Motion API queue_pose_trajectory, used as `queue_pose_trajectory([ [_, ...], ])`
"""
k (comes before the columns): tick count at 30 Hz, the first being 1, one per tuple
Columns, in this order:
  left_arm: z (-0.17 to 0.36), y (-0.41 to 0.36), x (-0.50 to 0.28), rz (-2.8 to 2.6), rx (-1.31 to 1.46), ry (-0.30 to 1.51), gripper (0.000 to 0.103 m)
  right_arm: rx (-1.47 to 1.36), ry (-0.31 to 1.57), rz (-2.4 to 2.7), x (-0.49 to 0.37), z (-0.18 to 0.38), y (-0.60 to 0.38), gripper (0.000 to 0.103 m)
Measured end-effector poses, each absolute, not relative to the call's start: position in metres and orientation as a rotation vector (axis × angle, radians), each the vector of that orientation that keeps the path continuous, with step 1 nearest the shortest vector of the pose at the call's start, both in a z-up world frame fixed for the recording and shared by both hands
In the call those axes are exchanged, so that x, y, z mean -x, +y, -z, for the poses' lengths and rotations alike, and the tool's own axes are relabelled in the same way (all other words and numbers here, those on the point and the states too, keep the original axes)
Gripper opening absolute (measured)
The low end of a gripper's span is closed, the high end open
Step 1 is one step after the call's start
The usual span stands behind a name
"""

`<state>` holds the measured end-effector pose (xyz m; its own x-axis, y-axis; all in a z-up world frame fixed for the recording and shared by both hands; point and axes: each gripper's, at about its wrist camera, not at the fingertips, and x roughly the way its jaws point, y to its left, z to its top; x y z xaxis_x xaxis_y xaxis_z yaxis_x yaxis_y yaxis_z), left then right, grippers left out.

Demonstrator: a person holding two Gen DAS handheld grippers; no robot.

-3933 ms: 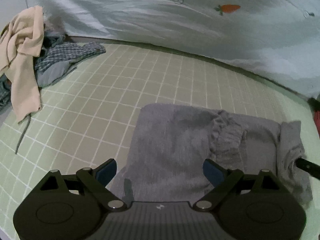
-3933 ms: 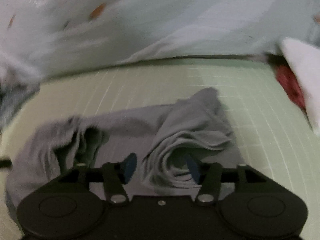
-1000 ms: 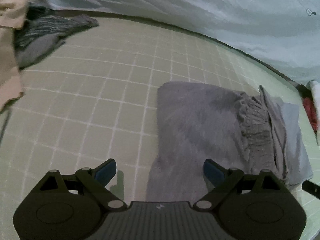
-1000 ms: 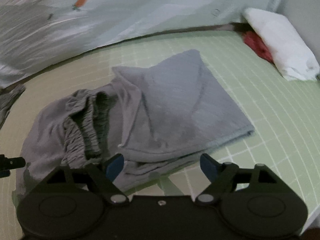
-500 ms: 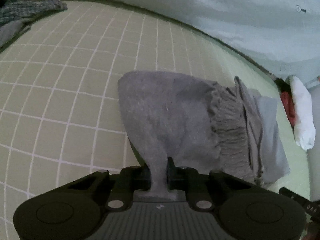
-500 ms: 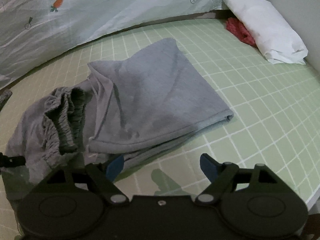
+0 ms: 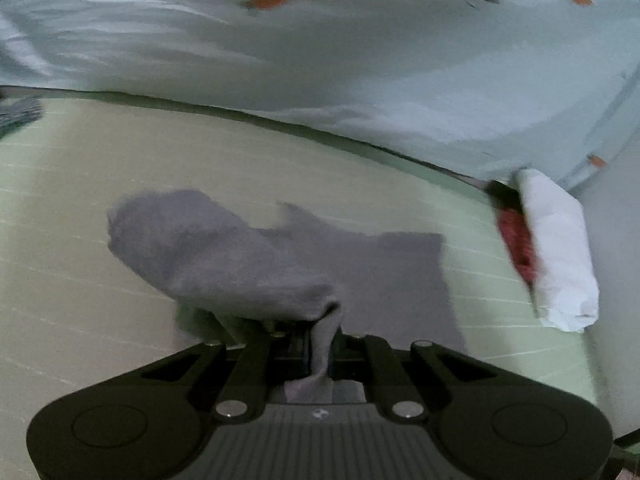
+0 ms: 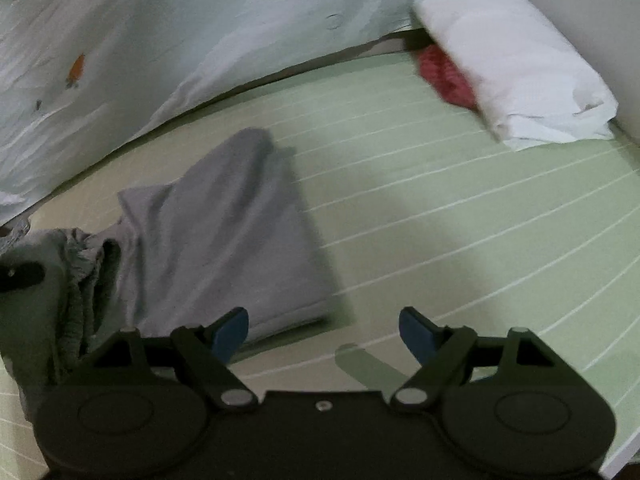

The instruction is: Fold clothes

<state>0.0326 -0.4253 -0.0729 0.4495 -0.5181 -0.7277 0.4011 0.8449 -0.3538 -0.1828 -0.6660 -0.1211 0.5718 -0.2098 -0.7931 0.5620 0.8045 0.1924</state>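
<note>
Green grid mat (image 8: pixel 460 216), grey shorts (image 7: pixel 248 256) pinched, white bundle (image 8: pixel 516 68) near

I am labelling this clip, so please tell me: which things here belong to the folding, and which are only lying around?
In use:
- grey garment, pinched at one edge and lifted
- left gripper, shut on it
- right gripper, open, empty, above the sheet beside the garment

Lying about:
- white bundle
- red cloth beside the bundle
- carrot-print fabric
- green checked sheet underneath
</note>
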Motion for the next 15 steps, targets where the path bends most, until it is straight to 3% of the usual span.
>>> queue_pose_trajectory([
  [4, 0.096, -0.475, -0.023, 0.534, 0.138, 0.989, 0.010, -0.468, 0.854, 0.476, 0.196, 0.126, -0.697, 0.083],
  [7, 0.099, -0.489, -0.017, 0.461, 0.103, 1.028, 0.018, -0.483, 0.855, 0.466, 0.194, 0.127, -0.705, 0.083],
  [10, 0.083, -0.477, -0.013, 0.476, 0.133, 1.011, 0.038, -0.503, 0.849, 0.444, 0.185, 0.125, -0.704, 0.083],
  [12, 0.070, -0.461, -0.011, 0.445, 0.144, 0.982, 0.062, -0.517, 0.845, 0.429, 0.180, 0.124, -0.703, 0.083],
  [15, 0.050, -0.437, -0.009, 0.411, 0.141, 0.915, 0.080, -0.537, 0.839, 0.407, 0.172, 0.122, -0.701, 0.083],
])
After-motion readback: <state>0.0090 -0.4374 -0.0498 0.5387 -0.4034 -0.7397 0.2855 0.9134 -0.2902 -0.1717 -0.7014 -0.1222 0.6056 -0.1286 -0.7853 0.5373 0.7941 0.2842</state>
